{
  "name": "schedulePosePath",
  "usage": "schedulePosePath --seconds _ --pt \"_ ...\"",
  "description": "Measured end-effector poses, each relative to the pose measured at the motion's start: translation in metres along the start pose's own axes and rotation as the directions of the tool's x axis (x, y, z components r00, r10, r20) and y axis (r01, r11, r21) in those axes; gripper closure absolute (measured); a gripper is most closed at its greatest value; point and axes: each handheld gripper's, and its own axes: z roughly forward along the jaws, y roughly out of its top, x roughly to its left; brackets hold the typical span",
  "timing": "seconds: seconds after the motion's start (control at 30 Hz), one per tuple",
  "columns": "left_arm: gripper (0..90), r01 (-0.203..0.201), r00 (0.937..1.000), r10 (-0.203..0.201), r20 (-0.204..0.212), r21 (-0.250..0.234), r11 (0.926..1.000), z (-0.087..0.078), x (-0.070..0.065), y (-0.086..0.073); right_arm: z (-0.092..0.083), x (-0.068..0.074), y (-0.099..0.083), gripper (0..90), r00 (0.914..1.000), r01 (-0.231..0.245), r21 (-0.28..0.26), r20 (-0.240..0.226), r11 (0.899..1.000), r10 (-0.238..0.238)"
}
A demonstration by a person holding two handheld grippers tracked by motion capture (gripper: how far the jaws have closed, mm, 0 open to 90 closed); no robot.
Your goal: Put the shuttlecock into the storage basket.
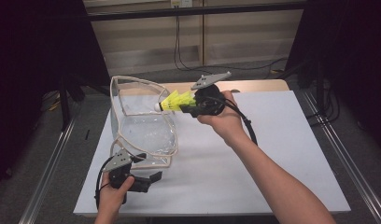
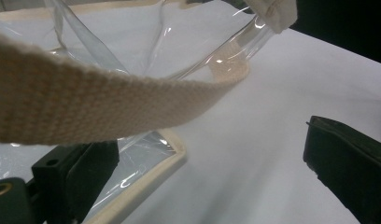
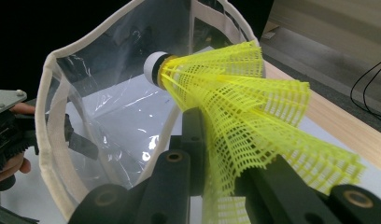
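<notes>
A yellow mesh shuttlecock (image 1: 175,101) (image 3: 235,102) with a white cork tip is clamped by its skirt in my right gripper (image 1: 186,106) (image 3: 221,172), which is shut on it. The tip points at the raised mouth of a clear plastic bag (image 1: 146,133) (image 3: 109,107) trimmed in beige webbing. The bag stands at the left of the white table top (image 1: 272,154). My left gripper (image 1: 149,181) (image 2: 202,154) sits low at the bag's near edge, jaws wide apart. A beige strap (image 2: 109,107) of the bag crosses just above its left jaw, and nothing is pinched between the jaws.
The table's wooden edge (image 1: 254,86) runs along the back. Metal rails (image 1: 340,158) flank both sides of the table. Black cables (image 1: 188,60) lie on the floor behind it. In the right gripper view the other hand (image 3: 11,140) is at the far left.
</notes>
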Motion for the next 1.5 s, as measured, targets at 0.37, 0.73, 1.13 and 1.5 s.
schedulePosePath --seconds 0.37,0.73,1.13,1.5 --pt "3.6 0.002 1.0 -0.002 0.0 -0.002 1.0 0.0 0.0 0.0 0.012 0.012 0.01 82.8 0.9997 0.019 0.008 -0.012 1.0 -0.019" --pt "3.6 -0.001 0.9999 0.001 0.017 -0.002 1.0 0.0 0.001 0.0 0.023 0.021 0.017 82.7 0.9994 0.027 0.004 -0.022 1.0 -0.027" --pt "3.6 0.003 1.0 -0.003 0.009 -0.005 1.0 0.0 0.0 0.0 0.035 0.03 0.021 82.7 0.9985 0.049 0.013 -0.027 0.999 -0.049" --pt "3.6 0.002 0.9998 -0.002 0.02 -0.004 1.0 0.0 0.001 0.0 0.047 0.039 0.024 82.7 0.9978 0.057 0.026 -0.036 0.998 -0.056"
